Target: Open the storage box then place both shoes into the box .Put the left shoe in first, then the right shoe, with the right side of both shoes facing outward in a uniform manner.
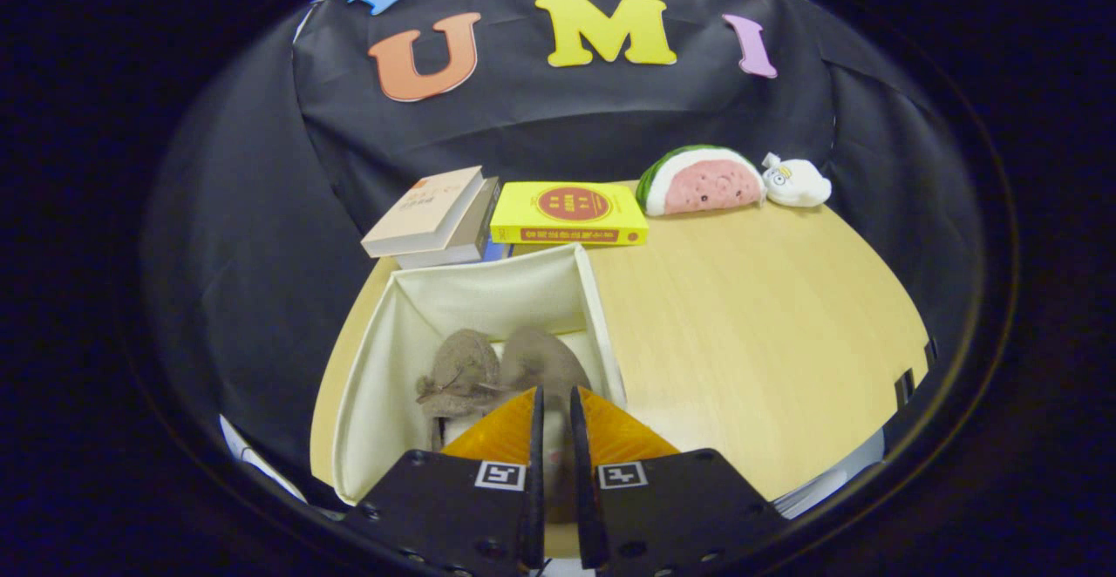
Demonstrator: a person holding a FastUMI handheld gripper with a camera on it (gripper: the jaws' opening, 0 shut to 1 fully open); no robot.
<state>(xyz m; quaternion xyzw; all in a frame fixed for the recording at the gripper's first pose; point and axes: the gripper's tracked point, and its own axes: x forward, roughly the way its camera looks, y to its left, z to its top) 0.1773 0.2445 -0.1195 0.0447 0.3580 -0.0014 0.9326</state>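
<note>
Jaws nearly closed, pinching right shoe (542, 363) heel inside storage box (384, 368); left shoe (460, 372) just beside.

— What lies along the back of the wooden table (750, 315)?
— Stacked books (432, 215) beside a yellow book (568, 213), then a watermelon plush (700, 180) touching a white plush (795, 181)

The gripper (553, 403) hides the near ends of both shoes (501, 368) in the storage box (384, 359); whether its nearly closed jaws pinch the right-hand shoe cannot be told. The box's near wall is cut off behind the gripper body. The book (568, 211) labels are too small to read.
</note>
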